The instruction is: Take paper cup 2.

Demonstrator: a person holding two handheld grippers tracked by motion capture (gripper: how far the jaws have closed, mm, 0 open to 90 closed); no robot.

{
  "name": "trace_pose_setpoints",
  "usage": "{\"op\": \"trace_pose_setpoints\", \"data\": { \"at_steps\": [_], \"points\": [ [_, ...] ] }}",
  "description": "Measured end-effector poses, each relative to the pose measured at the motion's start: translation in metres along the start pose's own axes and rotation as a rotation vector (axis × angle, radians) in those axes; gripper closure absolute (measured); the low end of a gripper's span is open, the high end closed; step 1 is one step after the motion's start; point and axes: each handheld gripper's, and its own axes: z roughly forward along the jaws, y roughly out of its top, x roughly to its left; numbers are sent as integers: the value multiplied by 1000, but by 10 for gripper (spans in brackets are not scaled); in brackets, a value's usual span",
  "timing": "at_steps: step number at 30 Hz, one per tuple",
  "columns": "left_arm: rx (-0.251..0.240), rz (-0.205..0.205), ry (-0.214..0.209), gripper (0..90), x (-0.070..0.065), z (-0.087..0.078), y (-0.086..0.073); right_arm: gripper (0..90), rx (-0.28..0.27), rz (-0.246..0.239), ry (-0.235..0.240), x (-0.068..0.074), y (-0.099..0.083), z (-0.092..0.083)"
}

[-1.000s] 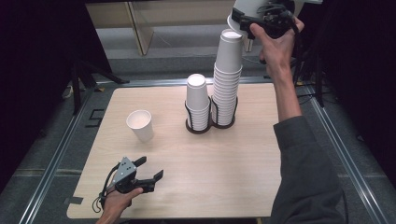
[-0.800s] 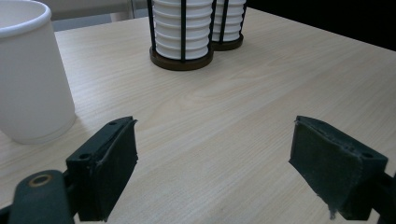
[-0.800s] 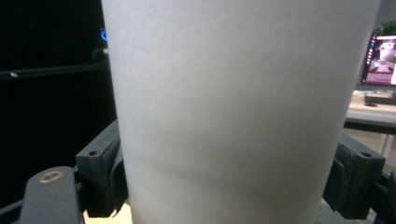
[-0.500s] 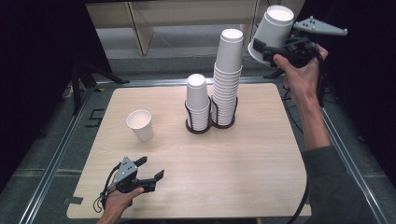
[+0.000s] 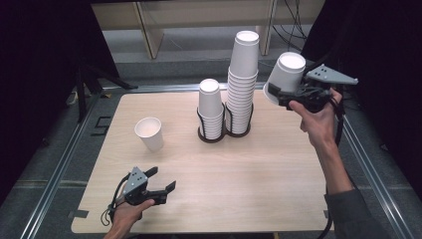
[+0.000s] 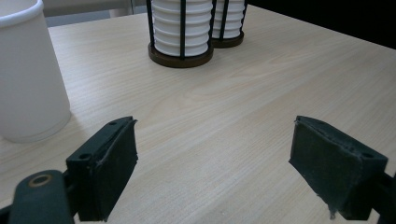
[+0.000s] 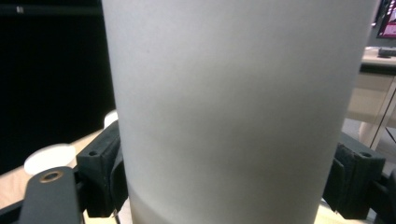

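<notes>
Your right gripper grasps one cup off the stack; place it at nine o'clock beside the standing cup. Left fingers are released.

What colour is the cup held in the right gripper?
White. The cup, clamped by the right gripper, shows best in the high view.

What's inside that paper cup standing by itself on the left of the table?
The lone cup stands upright and mouth up; the high view shows white inner wall and nothing in it. Its very bottom is hidden by the rim's angle.
</notes>
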Motion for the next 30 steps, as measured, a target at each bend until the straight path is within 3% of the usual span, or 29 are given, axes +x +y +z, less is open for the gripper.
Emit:
{"op": "trace_pose_setpoints", "data": {
  "at_steps": [3,4,7,13,19,22,25,26,30],
  "points": [
    [1,-3,7,143,0,0,0,176,17,19,29,7,-16,3],
    [1,-2,7,143,0,0,0,176,13,2,29,8,-22,5],
    [-3,-1,9,143,0,0,0,176,25,24,64,17,-39,10],
    [-4,-2,15,143,2,1,1,176,49,15,116,31,-67,19],
    [-23,4,4,142,3,3,1,176,63,23,163,45,-84,28],
    [-21,1,8,143,4,4,1,176,74,51,178,51,-89,29],
    [-24,3,4,143,4,4,1,176,71,33,189,55,-97,34],
    [-17,9,5,143,4,4,1,176,97,54,201,58,-99,33],
    [-36,15,-7,143,3,4,1,176,108,47,217,65,-107,39]
  ]
}}
